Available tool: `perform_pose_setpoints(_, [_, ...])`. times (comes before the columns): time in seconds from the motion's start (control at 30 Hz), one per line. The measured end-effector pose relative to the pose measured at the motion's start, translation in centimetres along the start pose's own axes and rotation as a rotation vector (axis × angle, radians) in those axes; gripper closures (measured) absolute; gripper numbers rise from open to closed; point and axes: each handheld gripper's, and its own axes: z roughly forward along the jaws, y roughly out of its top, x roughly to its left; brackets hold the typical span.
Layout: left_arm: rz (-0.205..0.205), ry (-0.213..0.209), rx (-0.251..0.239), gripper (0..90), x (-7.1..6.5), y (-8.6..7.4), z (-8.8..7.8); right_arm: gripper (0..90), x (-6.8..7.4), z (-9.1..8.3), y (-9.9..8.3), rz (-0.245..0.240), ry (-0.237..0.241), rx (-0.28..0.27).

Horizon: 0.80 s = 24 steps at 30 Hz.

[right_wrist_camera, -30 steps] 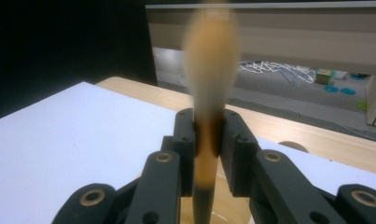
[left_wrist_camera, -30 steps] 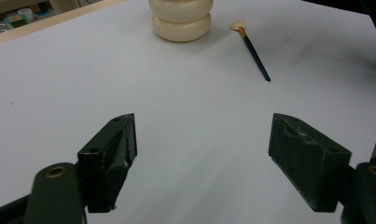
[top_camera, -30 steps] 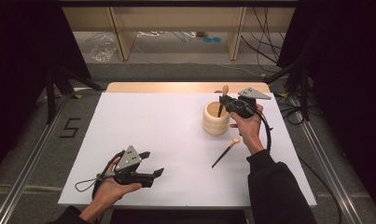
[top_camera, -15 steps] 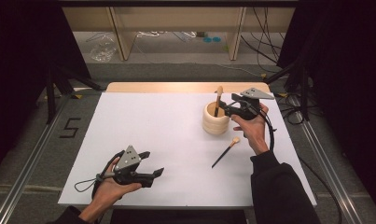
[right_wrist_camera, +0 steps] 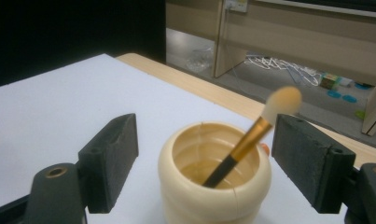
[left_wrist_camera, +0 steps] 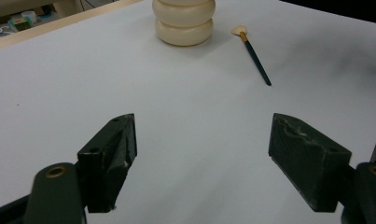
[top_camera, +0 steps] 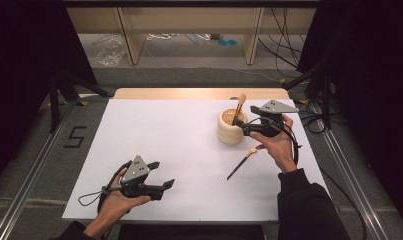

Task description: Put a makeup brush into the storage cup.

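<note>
White paper covers the worktop. Near its far right edge, one brush leans in the cream holder, freed because the right tongs have just spread apart. A second brush lies beside it. Left tongs wait, apart and empty, at the near edge.

Gold-handled brush leaning bristles-up inside cream ribbed cup.

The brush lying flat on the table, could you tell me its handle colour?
Black handle, best in the left gripper view.
</note>
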Motion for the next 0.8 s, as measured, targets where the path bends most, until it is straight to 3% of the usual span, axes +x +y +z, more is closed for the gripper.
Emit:
perform_pose_setpoints(0.17, [-0.024,0.001,0.000,23.7,-0.1,-0.1,0.0,24.3,0.2,-1.0,-0.1,-0.023,0.017,0.029])
perform_pose_setpoints(0.33, [0.000,0.003,0.001,23.7,0.0,0.0,0.0,26.3,0.6,-1.7,-0.5,-0.042,0.027,0.042])
perform_pose_setpoints(0.47, [-0.019,0.007,0.001,23.7,-0.1,-0.1,0.0,26.7,0.7,-1.9,-1.1,-0.055,0.038,0.069])
perform_pose_setpoints(0.53, [0.002,0.005,0.002,23.7,0.1,0.0,0.0,27.0,0.7,-2.1,-1.2,-0.058,0.034,0.080])
perform_pose_setpoints(0.63, [-0.027,0.009,0.001,23.7,-0.1,-0.1,0.0,27.2,0.8,-2.4,-1.2,-0.058,0.046,0.089])
perform_pose_setpoints(0.8, [-0.023,0.010,-0.001,23.7,0.0,0.0,0.0,27.4,1.2,-2.6,-1.5,-0.076,0.059,0.101])
